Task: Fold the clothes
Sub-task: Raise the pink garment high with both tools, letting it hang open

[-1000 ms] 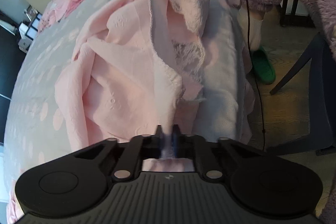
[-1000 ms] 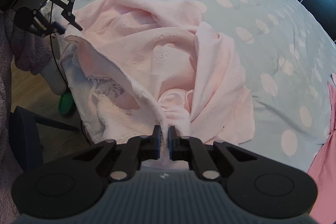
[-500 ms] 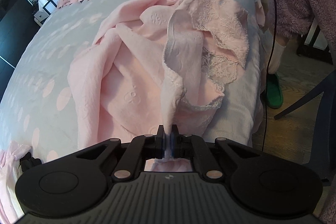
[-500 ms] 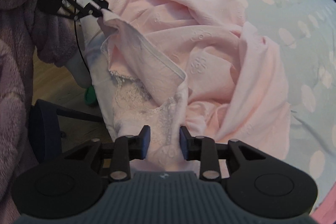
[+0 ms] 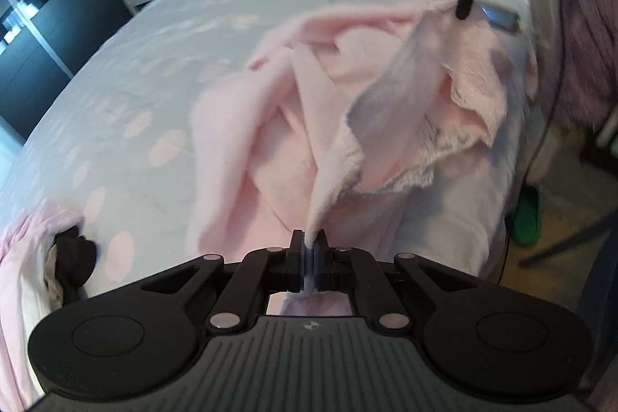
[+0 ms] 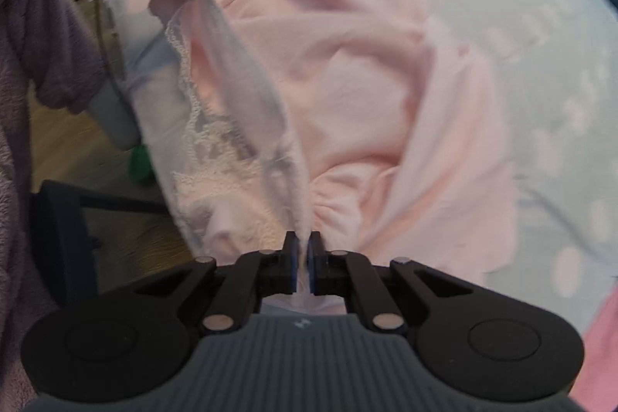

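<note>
My left gripper (image 5: 309, 250) and my right gripper (image 6: 303, 251) are each clamped on one end of the pink lace garment (image 6: 231, 111). In the right wrist view it is stretched above the bed (image 6: 540, 26), its long axis running from bottom centre to upper left.

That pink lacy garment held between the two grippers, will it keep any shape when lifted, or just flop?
Probably flops: the pink garment sags in a loose band between the left gripper and right gripper, both pinched on it. It looks light and thin; its lace trim might snag. Unheld parts drape onto the bed.
</note>
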A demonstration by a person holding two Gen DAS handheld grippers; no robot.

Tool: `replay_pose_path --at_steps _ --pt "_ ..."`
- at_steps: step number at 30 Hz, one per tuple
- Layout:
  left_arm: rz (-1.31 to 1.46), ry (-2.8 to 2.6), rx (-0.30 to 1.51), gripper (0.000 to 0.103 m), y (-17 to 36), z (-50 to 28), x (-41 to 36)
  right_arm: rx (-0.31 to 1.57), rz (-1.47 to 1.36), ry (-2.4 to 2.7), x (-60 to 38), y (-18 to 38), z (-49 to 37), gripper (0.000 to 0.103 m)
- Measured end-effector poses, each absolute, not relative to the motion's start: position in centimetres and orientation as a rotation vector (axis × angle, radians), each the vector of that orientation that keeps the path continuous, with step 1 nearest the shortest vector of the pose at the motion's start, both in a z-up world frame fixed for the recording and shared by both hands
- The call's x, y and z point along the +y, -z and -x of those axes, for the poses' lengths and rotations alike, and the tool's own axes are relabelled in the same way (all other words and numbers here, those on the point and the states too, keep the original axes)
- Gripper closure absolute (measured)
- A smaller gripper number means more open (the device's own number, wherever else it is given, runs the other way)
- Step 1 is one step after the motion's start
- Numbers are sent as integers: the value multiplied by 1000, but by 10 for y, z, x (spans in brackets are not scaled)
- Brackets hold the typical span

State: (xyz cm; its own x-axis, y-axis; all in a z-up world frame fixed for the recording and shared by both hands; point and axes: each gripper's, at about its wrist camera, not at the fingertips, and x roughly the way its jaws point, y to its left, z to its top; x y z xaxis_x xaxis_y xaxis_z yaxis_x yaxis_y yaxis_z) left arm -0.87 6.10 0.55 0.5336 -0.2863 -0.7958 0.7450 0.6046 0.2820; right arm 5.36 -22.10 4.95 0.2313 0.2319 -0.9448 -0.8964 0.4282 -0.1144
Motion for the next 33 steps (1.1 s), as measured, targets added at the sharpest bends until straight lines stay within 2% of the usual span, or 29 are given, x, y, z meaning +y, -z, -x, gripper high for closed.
replay_pose_path --at_steps 4,11,19,27,33 --pt "-514 602 670 101 -68 11 70 857 791 -733 -232 -117 -37 97" --pt "-337 517 376 102 -200 48 74 436 700 -449 -260 -247 31 97" --pt "-265 413 87 102 -318 106 64 90 662 -212 -269 -333 117 97" --pt "-271 353 -63 102 -381 141 52 -117 546 -148 -280 -400 161 97" --pt "-283 311 -22 102 -378 111 42 -105 526 -145 -268 -407 122 97"
